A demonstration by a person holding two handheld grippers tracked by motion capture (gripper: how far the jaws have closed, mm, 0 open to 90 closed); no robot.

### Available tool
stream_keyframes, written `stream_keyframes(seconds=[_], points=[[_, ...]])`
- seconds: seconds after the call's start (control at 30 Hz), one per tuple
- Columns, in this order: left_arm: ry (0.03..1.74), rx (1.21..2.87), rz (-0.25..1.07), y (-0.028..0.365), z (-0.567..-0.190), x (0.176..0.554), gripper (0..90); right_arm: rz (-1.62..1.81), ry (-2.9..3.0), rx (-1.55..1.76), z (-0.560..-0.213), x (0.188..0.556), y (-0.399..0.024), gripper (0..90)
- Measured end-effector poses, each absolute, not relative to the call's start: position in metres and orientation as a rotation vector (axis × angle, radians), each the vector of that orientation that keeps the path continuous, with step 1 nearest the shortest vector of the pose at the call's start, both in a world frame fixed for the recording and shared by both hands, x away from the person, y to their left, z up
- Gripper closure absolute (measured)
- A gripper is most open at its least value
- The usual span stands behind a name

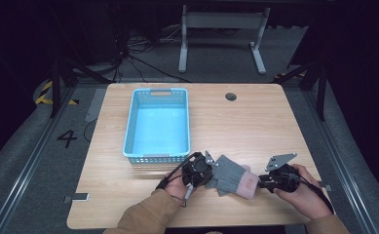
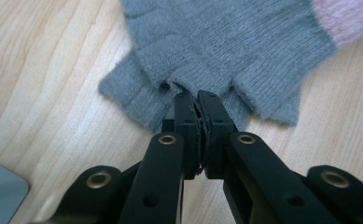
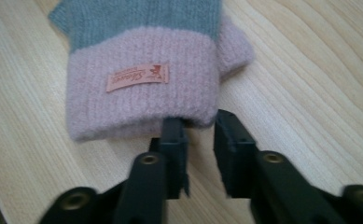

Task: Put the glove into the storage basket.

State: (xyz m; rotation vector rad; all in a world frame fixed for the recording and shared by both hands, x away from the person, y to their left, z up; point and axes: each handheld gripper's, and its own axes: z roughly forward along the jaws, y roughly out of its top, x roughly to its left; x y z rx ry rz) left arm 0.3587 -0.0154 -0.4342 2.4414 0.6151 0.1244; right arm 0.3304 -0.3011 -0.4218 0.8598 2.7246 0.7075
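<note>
A grey knitted glove with a pale pink ribbed cuff [image 1: 232, 176] lies flat on the light wood-grain tabletop [image 1: 255, 122], near the front edge and between the two hand-held tools. Its finger end points toward the person's left; its cuff points toward the person's right. A small pink sewn label [image 3: 137, 77] sits on the cuff.

Left gripper [image 1: 200, 171]: positioned at the finger end of the glove. In the left gripper view the two black jaws are pressed together, and a fold of grey knit at the base of the glove fingers [image 2: 188, 91] is pinched at their tips. State: clenched on the glove.

Right gripper [image 1: 264, 181]: positioned at the cuff end. In the right gripper view the jaws stand apart with a visible gap. One jaw tip meets the lower edge of the pink cuff [image 3: 142, 88]; the other sits just beside that edge. Whether a jaw is slipped inside the cuff opening cannot be told. State: not pressing on the fabric, released.

A light blue perforated plastic basket [image 1: 134, 126] stands on the tabletop behind the left gripper, near the glove but not touching it. A round grey cable port [image 1: 231, 96] is set into the tabletop near the far edge, well apart from the glove.
</note>
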Motion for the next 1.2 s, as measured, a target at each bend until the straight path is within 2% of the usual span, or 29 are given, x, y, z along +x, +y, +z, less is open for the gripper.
stream_keyframes(seconds=[0.07,0.23,0.57,1.2], points=[[0.606,2.437,0.127,-0.015,-0.432,0.358,88.0,0.701,2.712,0.858,-0.420,0.330,-0.301,84.7],[0.593,2.422,0.137,-0.013,-0.427,0.354,88.4,0.738,2.697,0.873,-0.412,0.328,-0.303,87.2],[0.590,2.373,0.154,0.000,-0.411,0.343,88.5,0.815,2.623,0.900,-0.396,0.332,-0.305,87.8],[0.587,2.401,0.091,0.001,-0.416,0.329,88.4,0.799,2.612,0.880,-0.404,0.356,-0.293,87.9]])
